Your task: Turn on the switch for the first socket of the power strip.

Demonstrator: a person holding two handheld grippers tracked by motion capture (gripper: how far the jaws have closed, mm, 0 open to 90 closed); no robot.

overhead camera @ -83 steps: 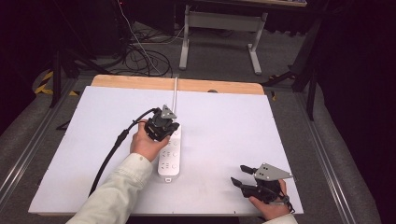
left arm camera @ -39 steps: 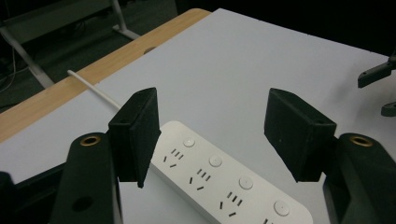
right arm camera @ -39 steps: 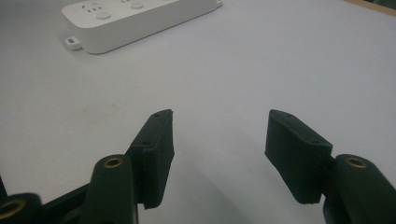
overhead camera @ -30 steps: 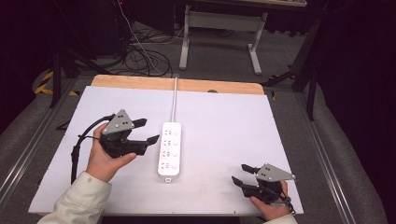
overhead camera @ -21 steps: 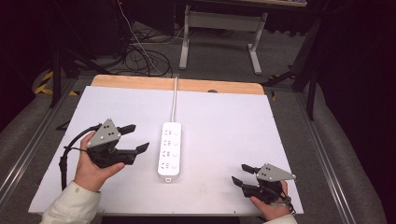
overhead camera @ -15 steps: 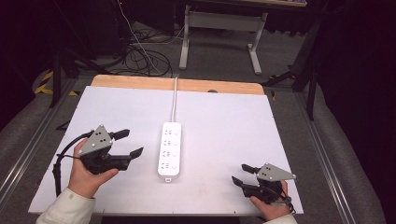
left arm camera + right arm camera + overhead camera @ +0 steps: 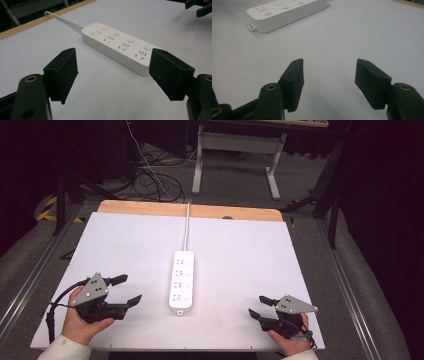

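Observation:
A white power strip (image 7: 181, 280) with several sockets lies in the middle of the white table (image 7: 240, 250), and its cord (image 7: 186, 227) runs off the far edge. My left gripper (image 7: 129, 289) is low over the table's near left, apart from the strip and pointing toward it. Its jaws have just been opening and stand open with nothing between them. In the left gripper view the strip (image 7: 117, 45) lies just beyond the left gripper (image 7: 117, 72). My right gripper (image 7: 256, 306) rests open and empty at the near right. The right gripper view has the strip's end (image 7: 284, 11) well past the right gripper (image 7: 329, 75).
A wooden strip (image 7: 150, 209) borders the table's far edge. Beyond it on the floor are tangled cables (image 7: 150, 180) and a white desk frame (image 7: 235, 150). Metal rails run along both sides of the table. The right gripper (image 7: 197, 7) shows at the top right of the left gripper view.
The left hand has left the power strip and drawn back left, toward the near edge and lower, its jaws wider apart. The right gripper has not moved.

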